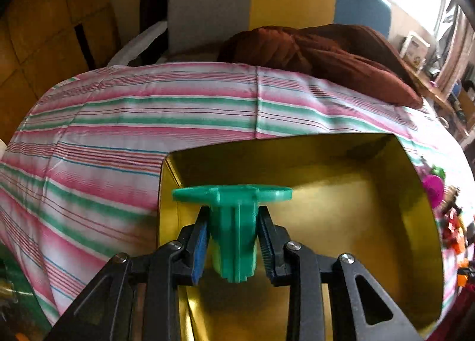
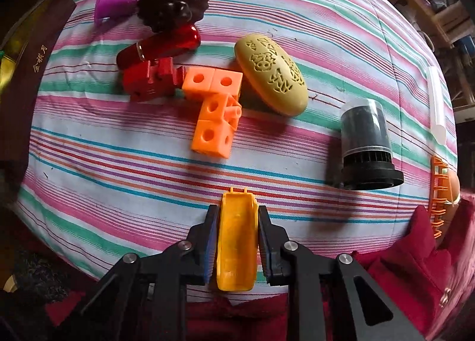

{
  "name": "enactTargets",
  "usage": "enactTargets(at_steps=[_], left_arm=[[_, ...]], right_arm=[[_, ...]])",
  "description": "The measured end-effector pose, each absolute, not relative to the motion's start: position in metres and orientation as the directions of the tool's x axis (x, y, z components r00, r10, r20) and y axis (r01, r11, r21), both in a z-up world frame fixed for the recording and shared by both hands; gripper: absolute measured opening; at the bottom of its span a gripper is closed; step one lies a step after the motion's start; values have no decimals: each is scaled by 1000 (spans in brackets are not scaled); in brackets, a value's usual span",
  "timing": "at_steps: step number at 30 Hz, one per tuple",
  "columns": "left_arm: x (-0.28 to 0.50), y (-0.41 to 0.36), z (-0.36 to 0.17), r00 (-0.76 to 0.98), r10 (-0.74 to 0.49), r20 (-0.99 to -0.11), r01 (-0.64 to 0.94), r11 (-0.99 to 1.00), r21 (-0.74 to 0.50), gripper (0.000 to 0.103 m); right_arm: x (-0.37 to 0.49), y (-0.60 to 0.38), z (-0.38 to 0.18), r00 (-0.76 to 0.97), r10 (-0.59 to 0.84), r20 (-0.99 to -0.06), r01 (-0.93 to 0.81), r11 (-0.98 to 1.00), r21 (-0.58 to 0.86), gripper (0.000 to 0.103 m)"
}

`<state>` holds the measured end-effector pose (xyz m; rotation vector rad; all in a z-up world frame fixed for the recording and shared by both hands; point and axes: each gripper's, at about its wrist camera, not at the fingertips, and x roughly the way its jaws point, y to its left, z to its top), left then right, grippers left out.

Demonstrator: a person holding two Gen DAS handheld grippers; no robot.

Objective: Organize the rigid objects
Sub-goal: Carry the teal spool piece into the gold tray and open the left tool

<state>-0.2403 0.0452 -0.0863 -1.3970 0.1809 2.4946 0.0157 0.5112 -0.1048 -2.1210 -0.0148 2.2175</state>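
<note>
- The left gripper (image 1: 234,240) is clamped on a green piece (image 1: 234,222), its pads pressing the ribbed stem from either side; the flat top bar runs crosswise, above the fingertips.
- That piece hangs over the open gold box (image 1: 427,222), above the near-left part of its floor and close to the box's left wall. The box sits on the striped cloth (image 1: 118,139).
- Judged from this, the deciding relation is straight down: the box floor lies directly beneath the green piece, and the floor looks bare, so a release here would likely drop the piece inside. The left wall is near, so a shift toward the box's middle would give more margin.
- The right gripper (image 2: 236,240) is closed on a yellow shell (image 2: 237,240), a long hollow piece whose long axis runs along the fingers, pointing away from the camera. It points down at the cloth; whether the shell still rests there cannot be told.
- The other items lie farther up the cloth in the right view: orange cubes (image 2: 213,106), a red block (image 2: 151,79), a red tube (image 2: 160,47), a tan oval (image 2: 270,73), and a black cap (image 2: 368,145) off to the right.
- The box does not show in the right view, so the left hand is the one placed to deliver first.
</note>
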Motion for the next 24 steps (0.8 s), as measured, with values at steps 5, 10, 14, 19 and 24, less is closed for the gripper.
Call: enactTargets(at_steps=[5, 10, 14, 19, 24], left_arm=[[-252, 42, -88, -520, 147, -841, -261, -965, -7, 34], [-239, 27, -71, -550, 161, -819, -226, -973, -39, 36], [-199, 6, -49, -582, 217, -784, -201, -972, -119, 36], [-134, -4, -35, -623, 225, -750, -202, -972, -124, 36], [-78, 1, -33, -644, 210, -736, -226, -971, -79, 37]], right_arm=[[21, 519, -102, -45, 60, -997, -45, -997, -58, 25], [25, 527, -99, -54, 57, -997, -36, -998, -56, 25], [29, 532, -92, -92, 55, -994, -33, -998, -52, 25], [36, 548, -78, -169, 29, -985, -67, -998, -18, 25], [48, 567, -57, -253, 5, -967, -106, -994, 22, 25]])
